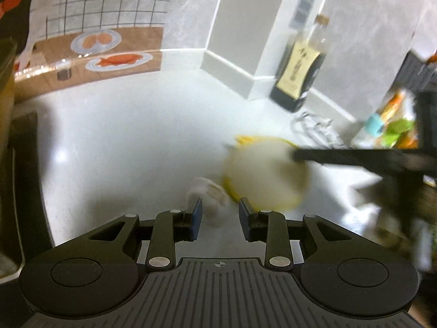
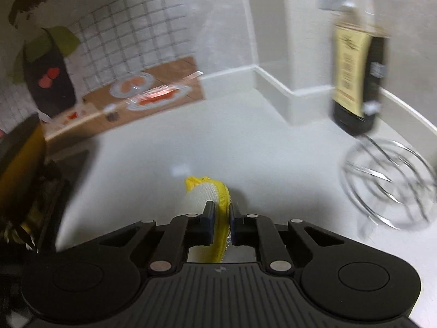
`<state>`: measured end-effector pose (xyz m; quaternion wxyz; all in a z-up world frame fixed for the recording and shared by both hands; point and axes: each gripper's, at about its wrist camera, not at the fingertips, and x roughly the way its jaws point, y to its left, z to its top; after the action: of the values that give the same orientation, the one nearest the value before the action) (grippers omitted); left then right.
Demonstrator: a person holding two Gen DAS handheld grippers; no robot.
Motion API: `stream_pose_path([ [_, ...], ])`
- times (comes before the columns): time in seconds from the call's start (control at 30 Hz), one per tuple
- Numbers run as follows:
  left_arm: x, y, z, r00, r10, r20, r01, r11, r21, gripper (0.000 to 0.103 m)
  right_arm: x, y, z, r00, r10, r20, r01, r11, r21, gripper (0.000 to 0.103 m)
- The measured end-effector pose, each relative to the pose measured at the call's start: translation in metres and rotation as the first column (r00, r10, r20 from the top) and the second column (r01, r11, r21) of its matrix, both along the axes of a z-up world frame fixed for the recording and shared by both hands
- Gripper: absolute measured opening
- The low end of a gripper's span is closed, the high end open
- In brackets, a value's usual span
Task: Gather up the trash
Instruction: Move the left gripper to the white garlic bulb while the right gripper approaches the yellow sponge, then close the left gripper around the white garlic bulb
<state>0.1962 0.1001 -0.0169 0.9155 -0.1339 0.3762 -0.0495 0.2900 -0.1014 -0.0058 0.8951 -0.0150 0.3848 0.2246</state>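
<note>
A round yellow-and-white scrub pad [image 2: 207,191] is pinched edge-on between the pads of my right gripper [image 2: 220,210], which is shut on it. In the left wrist view the same pad [image 1: 262,180] hangs blurred just above the white counter [image 1: 123,142], with the right gripper's dark fingers [image 1: 314,156] reaching in from the right. A small crumpled white scrap [image 1: 210,191] lies on the counter just ahead of my left gripper [image 1: 220,205]. Its jaws stand apart and the pads touch nothing.
A dark sauce bottle [image 2: 355,82] stands by the wall corner, with a wire whisk [image 2: 387,183] lying beside it. A colourful packet [image 1: 393,125] sits at the right. A dark tray edge [image 1: 24,177] borders the counter's left side. A golden-brown object [image 2: 21,177] is at the left.
</note>
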Motion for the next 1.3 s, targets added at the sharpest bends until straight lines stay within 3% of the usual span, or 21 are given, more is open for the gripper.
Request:
stream_pose_path([
  [0.13, 0.020, -0.004, -0.015, 0.998, 0.025, -0.051, -0.022, 0.998, 0.060, 0.033, -0.021, -0.028, -0.014, 0.999, -0.022, -0.050, 0.022, 1.000, 0.005, 0.012],
  [0.2, 0.029, -0.005, -0.022, 0.997, 0.010, -0.072, -0.005, 0.998, 0.063, 0.039, -0.033, -0.032, -0.020, 1.000, -0.024, -0.020, 0.023, 0.999, -0.041, 0.015],
  [0.27, 0.035, -0.007, -0.026, 0.997, 0.004, -0.079, 0.001, 0.998, 0.060, 0.043, -0.044, -0.032, -0.022, 0.999, -0.021, 0.032, 0.024, 0.995, -0.100, 0.041],
  [0.3, 0.038, -0.007, -0.028, 0.997, 0.003, -0.082, 0.002, 0.998, 0.057, 0.045, -0.048, -0.033, -0.023, 0.999, -0.018, 0.052, 0.024, 0.993, -0.115, 0.067],
  [0.33, 0.041, -0.006, -0.029, 0.996, 0.001, -0.084, 0.003, 0.999, 0.049, 0.045, -0.051, -0.034, -0.023, 0.998, -0.020, 0.064, 0.027, 0.994, -0.108, 0.074],
  [0.5, 0.055, -0.009, -0.034, 0.996, -0.021, -0.086, 0.023, 1.000, 0.020, 0.046, -0.048, -0.046, -0.034, 0.998, -0.062, 0.003, 0.062, 0.998, -0.009, 0.074],
  [0.73, 0.071, -0.015, -0.033, 0.995, -0.040, -0.090, 0.042, 0.999, 0.021, 0.045, -0.055, -0.042, -0.054, 0.993, -0.119, -0.011, 0.119, 0.993, 0.014, 0.074],
  [0.9, 0.071, -0.016, -0.028, 0.995, -0.051, -0.084, 0.051, 0.999, -0.002, 0.045, -0.064, -0.043, -0.053, 0.992, -0.130, -0.004, 0.130, 0.991, 0.018, 0.074],
  [1.0, 0.069, -0.016, -0.027, 0.995, -0.056, -0.079, 0.056, 0.998, -0.005, 0.045, -0.062, -0.049, -0.042, 0.989, -0.150, 0.013, 0.148, 0.986, 0.077, 0.073],
  [1.13, 0.058, -0.007, -0.022, 0.998, -0.044, -0.043, 0.042, 0.998, -0.053, 0.045, -0.044, -0.046, -0.028, 0.995, -0.100, 0.002, 0.099, 0.983, 0.153, 0.035],
  [1.3, 0.052, 0.012, -0.020, 1.000, 0.012, -0.013, -0.014, 0.989, -0.150, 0.044, -0.017, -0.018, -0.031, 0.999, -0.053, 0.000, 0.052, 0.986, 0.161, 0.028],
])
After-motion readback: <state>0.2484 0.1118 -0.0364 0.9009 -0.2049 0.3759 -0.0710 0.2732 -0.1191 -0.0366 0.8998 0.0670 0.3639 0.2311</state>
